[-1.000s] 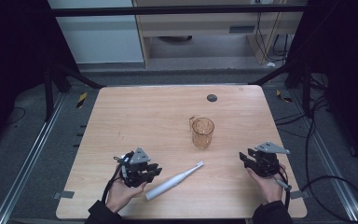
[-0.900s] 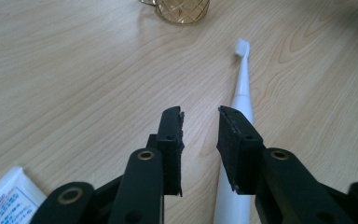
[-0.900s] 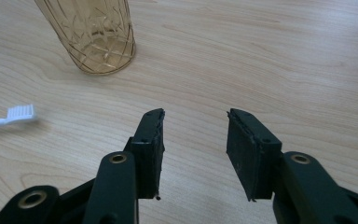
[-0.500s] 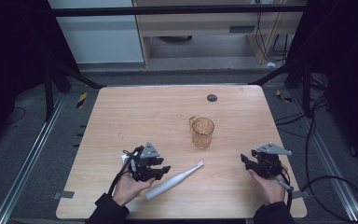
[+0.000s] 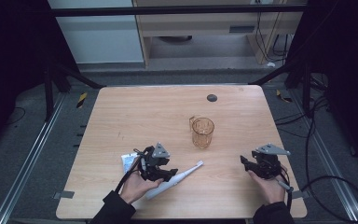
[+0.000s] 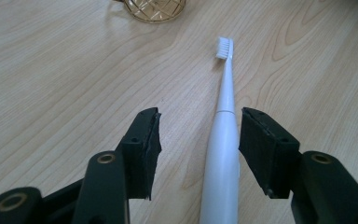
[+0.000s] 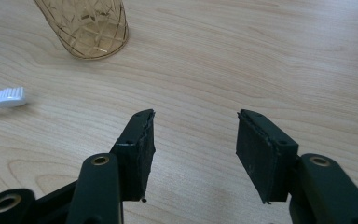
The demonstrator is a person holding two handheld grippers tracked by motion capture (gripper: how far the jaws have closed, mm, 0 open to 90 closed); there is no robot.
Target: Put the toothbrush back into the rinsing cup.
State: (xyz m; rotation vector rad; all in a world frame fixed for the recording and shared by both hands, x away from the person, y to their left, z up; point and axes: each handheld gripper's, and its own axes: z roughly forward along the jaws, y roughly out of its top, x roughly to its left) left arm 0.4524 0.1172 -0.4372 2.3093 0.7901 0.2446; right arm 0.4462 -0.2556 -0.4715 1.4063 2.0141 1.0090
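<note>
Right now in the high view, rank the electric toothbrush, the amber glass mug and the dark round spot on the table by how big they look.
1. Electric toothbrush: longest, lying flat, partly under the left gripper.
2. Amber glass mug: shorter but wider; by area it is close to the toothbrush, so the top two are unsure.
3. Dark round spot: clearly smallest, though farthest from the camera.

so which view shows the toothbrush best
The left gripper view: the toothbrush lies lengthwise between open jaws, bristles clear. The high view shows it small beside the left gripper; the right gripper view catches its head.
</note>
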